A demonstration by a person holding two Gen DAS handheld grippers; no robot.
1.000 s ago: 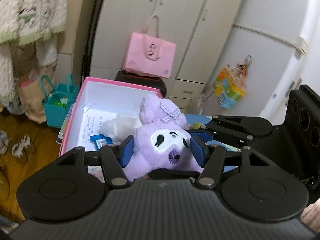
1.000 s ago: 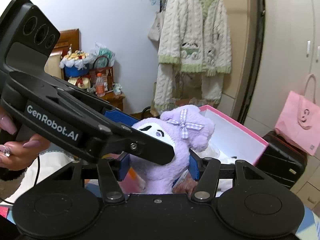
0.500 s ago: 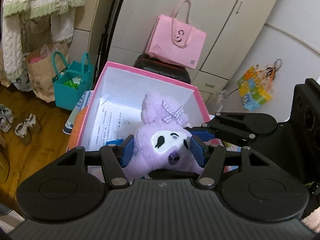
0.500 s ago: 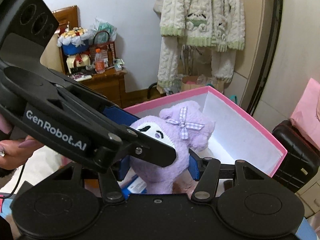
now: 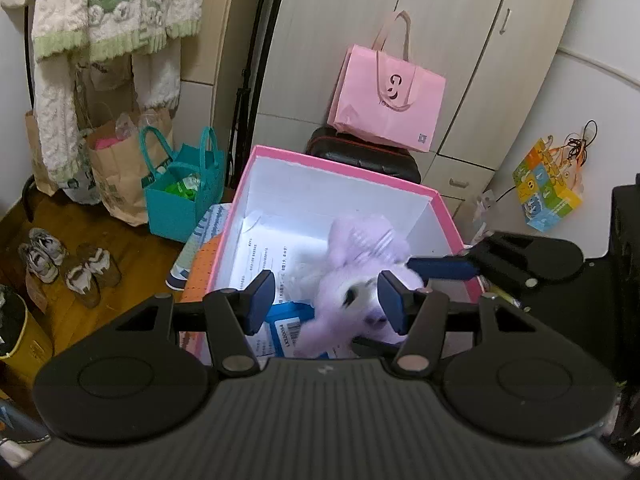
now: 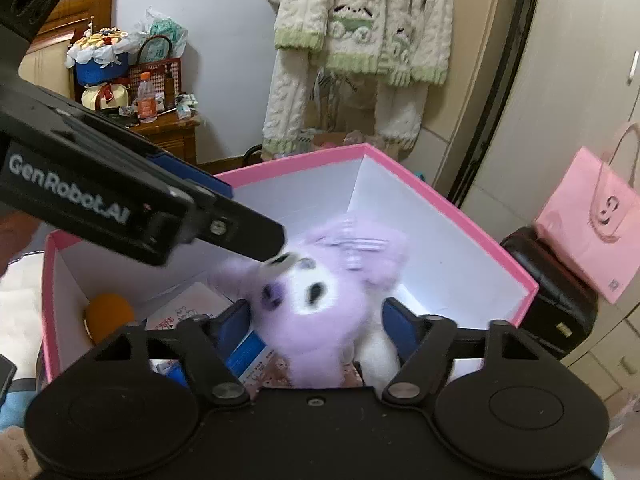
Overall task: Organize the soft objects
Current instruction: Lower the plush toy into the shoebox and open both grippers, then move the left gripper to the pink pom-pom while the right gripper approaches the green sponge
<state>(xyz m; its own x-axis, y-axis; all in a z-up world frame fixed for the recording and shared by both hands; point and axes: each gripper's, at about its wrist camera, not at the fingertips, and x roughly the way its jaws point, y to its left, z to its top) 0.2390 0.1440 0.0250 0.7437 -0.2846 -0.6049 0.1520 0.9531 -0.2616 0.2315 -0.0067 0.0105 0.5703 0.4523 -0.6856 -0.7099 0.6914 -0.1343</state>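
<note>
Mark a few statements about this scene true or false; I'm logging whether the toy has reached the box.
1. The purple plush is over the open pink box. True.
2. The pink bag lies inside the box. False: it stands on the dark suitcase behind it.
3. An orange ball sits in a box corner. True.
4. The left claw squeezes the plush from both sides. False: a gap shows on one side.
5. The plush looks sharp. False: it is motion-blurred.

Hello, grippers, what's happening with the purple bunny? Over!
Left gripper open. Right gripper open. Purple plush toy blurred, apparently dropping into pink box. Papers beneath; nothing blocking.
</note>
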